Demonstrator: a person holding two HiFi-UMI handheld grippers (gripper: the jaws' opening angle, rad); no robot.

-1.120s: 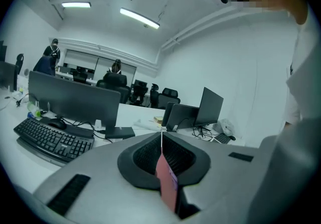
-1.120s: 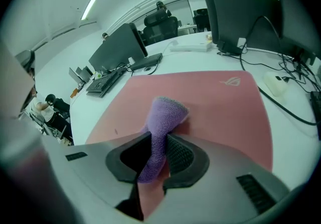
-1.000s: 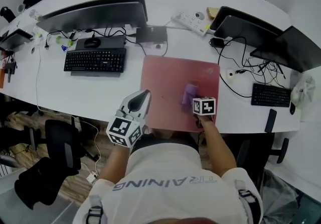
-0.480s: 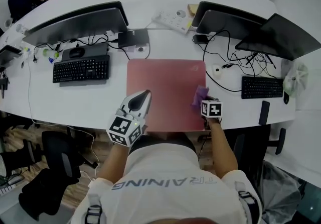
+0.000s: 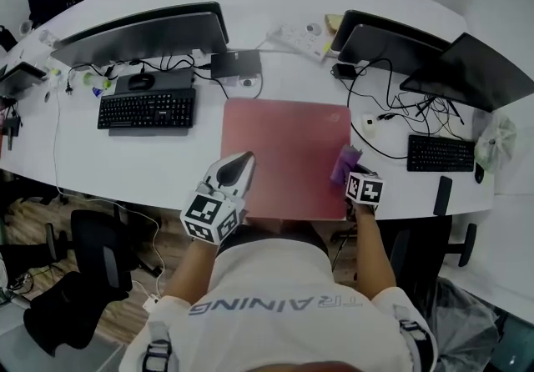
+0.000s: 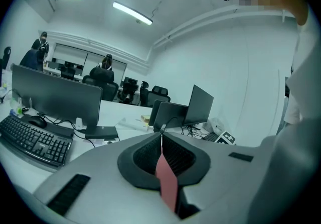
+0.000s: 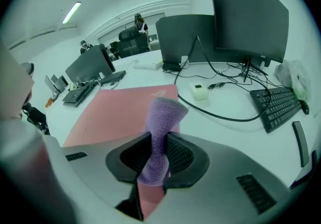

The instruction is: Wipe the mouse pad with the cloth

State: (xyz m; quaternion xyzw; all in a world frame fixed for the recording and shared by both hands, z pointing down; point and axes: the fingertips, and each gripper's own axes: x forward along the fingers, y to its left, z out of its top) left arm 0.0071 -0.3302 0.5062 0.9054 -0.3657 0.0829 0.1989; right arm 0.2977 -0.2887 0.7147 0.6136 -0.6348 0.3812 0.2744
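Cloth (image 7: 159, 132), purple, pinched upright between right gripper (image 7: 153, 143) fingers; top flares above them, tail hangs below. Pad (image 7: 115, 110), red, flat on desk (image 5: 167, 162), lies under and ahead-left of those fingers; cloth sits near pad's right edge. Left gripper (image 6: 161, 136) fingers closed tip to tip, nothing between, above pad's near-left corner. Beyond right fingers: white box (image 7: 199, 91), cables (image 7: 220, 112), keyboard (image 7: 278, 107) to right, monitors (image 7: 241, 12) farthest.
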